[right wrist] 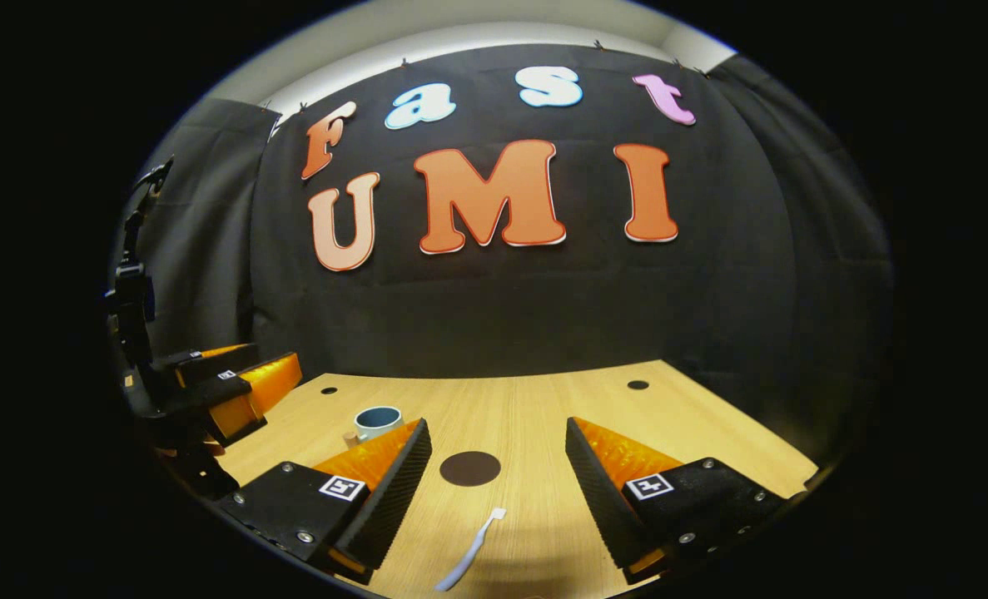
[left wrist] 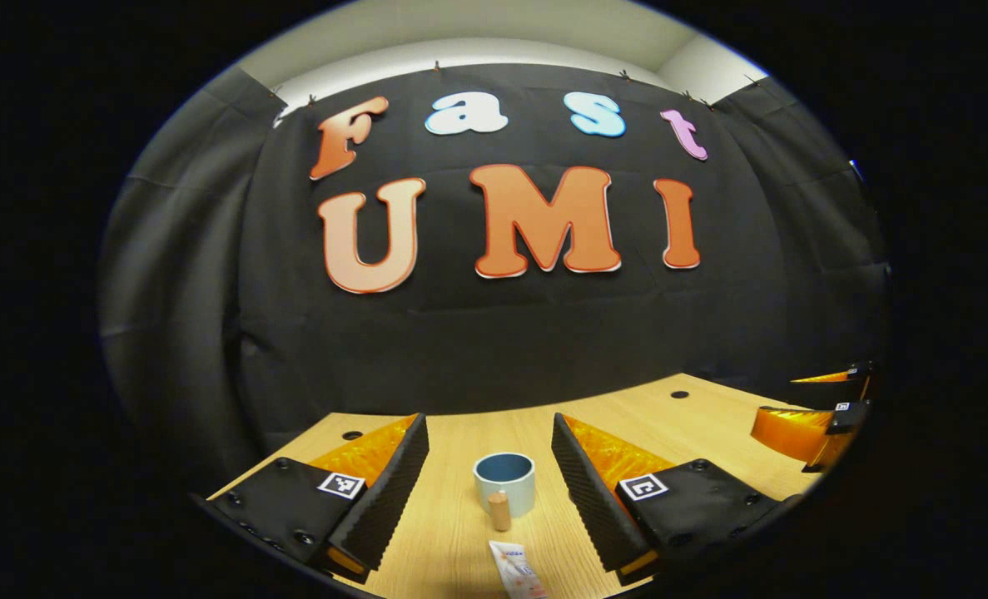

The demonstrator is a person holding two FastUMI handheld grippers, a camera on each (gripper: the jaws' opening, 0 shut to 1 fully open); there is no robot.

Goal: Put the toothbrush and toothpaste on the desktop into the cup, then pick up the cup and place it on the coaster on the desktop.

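In the left gripper view the left gripper (left wrist: 490,466) is held low over the wooden bench (left wrist: 710,416) and looks level across it toward the black cloth wall. Its two fingers (left wrist: 385,491) are spread wide, one at the lower left and one at the lower right of the frame, with nothing between the ribbed pads.

In the gap between them, at lower centre, stands the cup (left wrist: 504,478), upright, pale blue outside and darker blue inside. A tan wooden handle sticks out of its near side toward the camera. Just below the cup, at the very bottom of the frame, lies the toothpaste (left wrist: 517,570), a white tube with orange print, flat on the bench and apart from the cup.

At the right edge of this view the right gripper (left wrist: 826,416) shows side-on, above the bench.

In the right gripper view the right gripper (right wrist: 498,474) is likewise low and level, its fingers (right wrist: 602,491) spread wide and holding nothing. Between them at centre lies the coaster (right wrist: 470,468), a dark round disc flat on the bench. Below it, near the bottom of the frame, lies the toothbrush (right wrist: 470,551), white, set on a slant with its head toward the coaster but not touching it.

The cup appears again at left centre of this view, partly behind the left-hand finger. The left gripper shows at the left edge, over the bench's left side.
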